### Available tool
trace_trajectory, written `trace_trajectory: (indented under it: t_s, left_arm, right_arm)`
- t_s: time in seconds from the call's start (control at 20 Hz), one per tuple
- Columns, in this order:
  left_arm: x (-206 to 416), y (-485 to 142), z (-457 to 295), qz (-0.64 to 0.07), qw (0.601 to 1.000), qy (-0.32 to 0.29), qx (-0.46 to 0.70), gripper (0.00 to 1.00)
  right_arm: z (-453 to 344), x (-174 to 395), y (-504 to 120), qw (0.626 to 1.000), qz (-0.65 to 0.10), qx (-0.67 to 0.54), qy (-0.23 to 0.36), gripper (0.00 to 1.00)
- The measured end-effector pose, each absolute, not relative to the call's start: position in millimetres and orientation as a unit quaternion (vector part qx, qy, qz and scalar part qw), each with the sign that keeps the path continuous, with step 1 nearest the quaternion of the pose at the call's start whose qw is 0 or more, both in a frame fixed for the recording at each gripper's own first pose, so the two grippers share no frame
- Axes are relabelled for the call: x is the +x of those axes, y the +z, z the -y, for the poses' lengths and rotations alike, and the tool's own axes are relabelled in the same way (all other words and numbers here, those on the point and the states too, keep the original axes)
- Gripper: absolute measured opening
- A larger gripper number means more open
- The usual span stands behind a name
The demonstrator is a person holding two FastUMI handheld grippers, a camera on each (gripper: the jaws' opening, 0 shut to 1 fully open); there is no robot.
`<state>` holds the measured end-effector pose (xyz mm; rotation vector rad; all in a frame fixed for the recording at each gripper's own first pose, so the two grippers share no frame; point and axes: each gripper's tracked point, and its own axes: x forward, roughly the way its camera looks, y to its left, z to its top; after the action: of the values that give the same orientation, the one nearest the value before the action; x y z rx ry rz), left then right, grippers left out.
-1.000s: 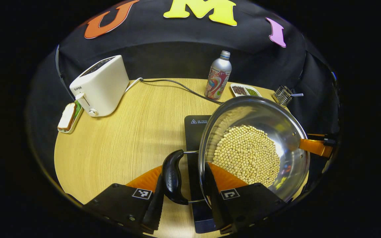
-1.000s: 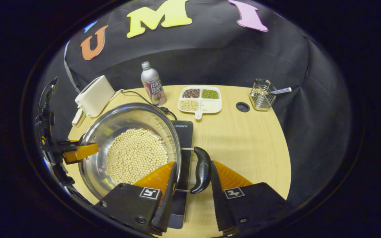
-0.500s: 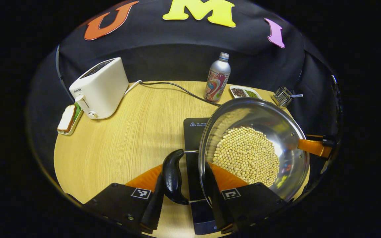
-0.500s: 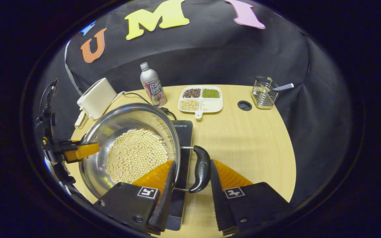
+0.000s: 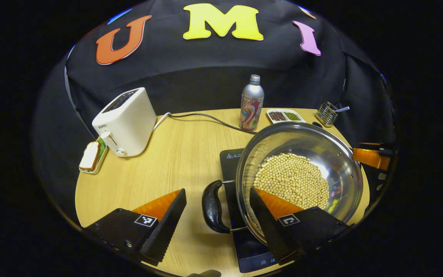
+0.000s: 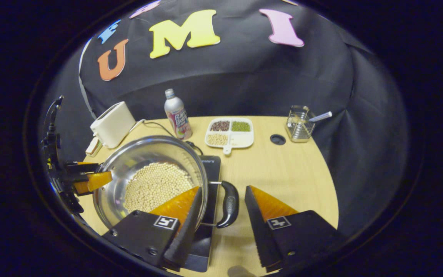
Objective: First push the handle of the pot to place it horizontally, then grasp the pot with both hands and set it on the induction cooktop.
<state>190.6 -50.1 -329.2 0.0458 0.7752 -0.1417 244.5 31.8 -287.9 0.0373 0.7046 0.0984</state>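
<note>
Now both grippers stand with jaws spread wide, each straddling one side handle of the pot without touching it.

Left gripper (image 5: 217,215): its handle (image 5: 211,206) sits in the gap between the fingers, clear air on both sides; the right finger reaches over the pot rim and covers part of the soybeans (image 5: 291,180). Right gripper (image 6: 221,217): same arrangement mirrored — the other handle (image 6: 229,204) lies between the fingers, nearer the left one, which overlaps the rim.

Pot (image 6: 129,161) rests on the induction cooktop (image 5: 231,161), ahead of and between the two sets of jaws. Most of the cooktop is hidden under the pot; only its back corner and front edge show — whether the pot is centred on it cannot be told.

In the right gripper view the left gripper's tip shows at the far side of the pot, just beside the rim; contact cannot be made out.

Open tabletop (image 6: 294,169) lies ahead and to the right of the right jaws. Beyond the left jaws: toaster (image 5: 126,116), bottle (image 5: 251,103), divided tray (image 6: 229,132), wire holder (image 6: 299,124) — all well apart from the pot.
</note>
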Motion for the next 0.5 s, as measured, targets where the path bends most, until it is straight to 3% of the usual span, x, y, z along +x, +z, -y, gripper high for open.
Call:
trace_trajectory:
  t_s: [0.1, 0.5]
  left_arm:
    - [190.9, -319.4, 47.0, -0.362, 0.93, -0.06, 0.025, 0.98]
    - [172.9, -291.0, 54.6, -0.336, 0.94, -0.044, 0.035, 0.98]
  right_arm:
    - [-36.1, 238.8, -278.4, 0.941, -0.334, 0.01, 0.059, 1.0]
    - [-31.5, 221.2, -263.9, 0.945, -0.315, -0.005, 0.088, 0.99]
